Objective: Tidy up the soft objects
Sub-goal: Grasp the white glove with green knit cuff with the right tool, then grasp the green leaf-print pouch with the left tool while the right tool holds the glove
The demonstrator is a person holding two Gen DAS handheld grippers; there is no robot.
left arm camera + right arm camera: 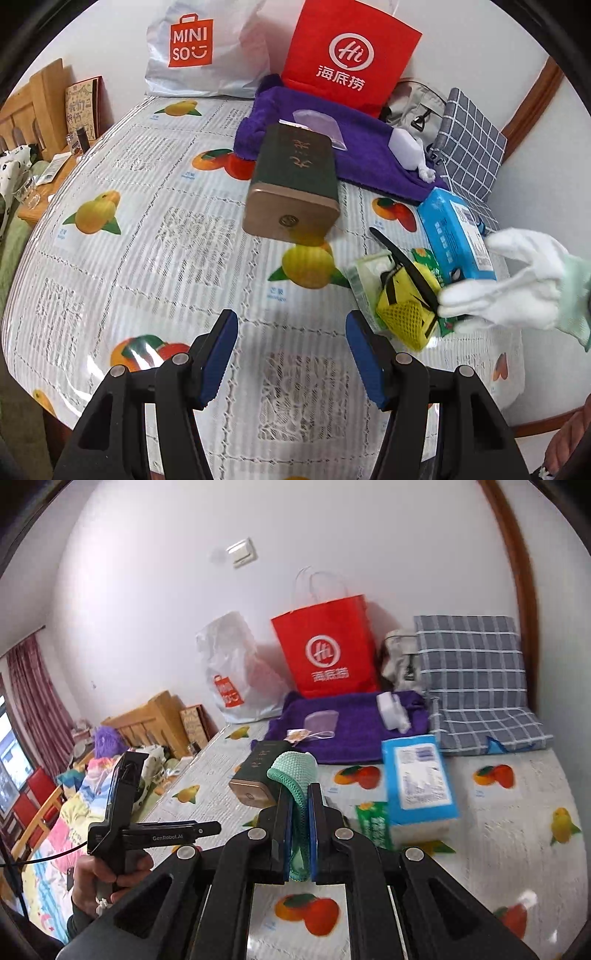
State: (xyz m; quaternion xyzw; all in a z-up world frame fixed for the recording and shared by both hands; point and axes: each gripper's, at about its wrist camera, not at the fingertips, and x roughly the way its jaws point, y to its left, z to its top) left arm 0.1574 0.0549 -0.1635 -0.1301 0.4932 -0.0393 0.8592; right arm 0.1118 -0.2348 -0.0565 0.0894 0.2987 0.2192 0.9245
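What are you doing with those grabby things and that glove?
A person is tidying soft things on the table. The right gripper is clamped on the cuff of a white glove, holding it up above the blue tissue pack. The left gripper is open and empty, hovering over the tablecloth.

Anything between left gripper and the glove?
Yes. A yellow mesh pouch lies on the table beside the glove fingertips, on the left gripper side. The right gripper holds the glove's cuff.

bright even light, fisheye-warped edges, tablecloth glare
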